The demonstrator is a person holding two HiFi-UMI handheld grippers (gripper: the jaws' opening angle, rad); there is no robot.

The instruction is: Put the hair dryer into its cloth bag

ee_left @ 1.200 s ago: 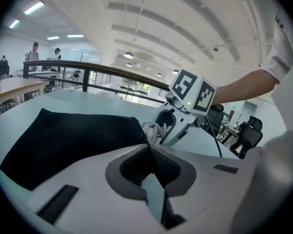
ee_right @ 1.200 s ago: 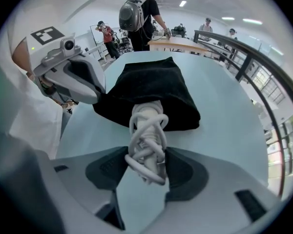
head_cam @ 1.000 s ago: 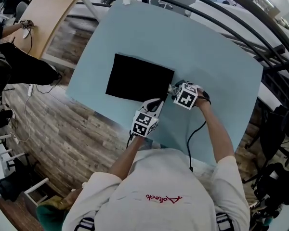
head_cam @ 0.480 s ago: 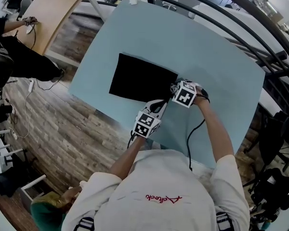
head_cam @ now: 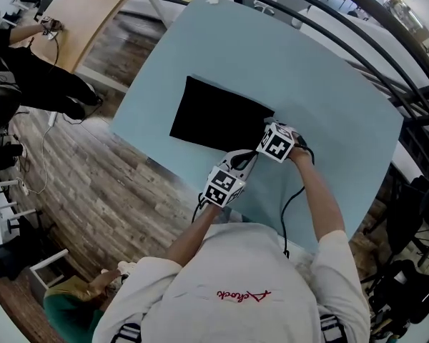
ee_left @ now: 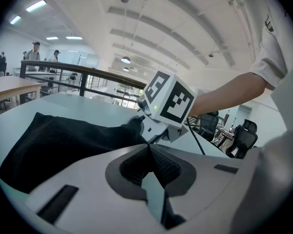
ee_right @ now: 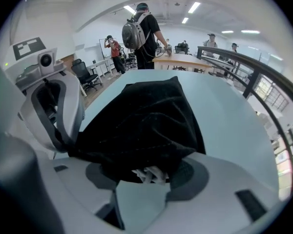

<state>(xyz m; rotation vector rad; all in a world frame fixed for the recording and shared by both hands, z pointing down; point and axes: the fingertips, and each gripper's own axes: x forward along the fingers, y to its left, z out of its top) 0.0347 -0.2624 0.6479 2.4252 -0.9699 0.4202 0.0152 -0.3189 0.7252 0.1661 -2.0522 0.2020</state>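
Left gripper (ee_left: 149,149) pinching cloth bag (ee_left: 63,140), right gripper (ee_right: 147,172) grasping hair dryer (ee_right: 150,175), hidden overhead

A: Head view position?
B: High overhead, facing steeply down at the table (head_cam: 329,84), far off.
A: Gripper views?
B: Both low and close. Left gripper (head_cam: 250,157) view looks across at the right gripper (head_cam: 263,131), whose view looks along the tabletop. All three share the cloth bag (head_cam: 218,116).
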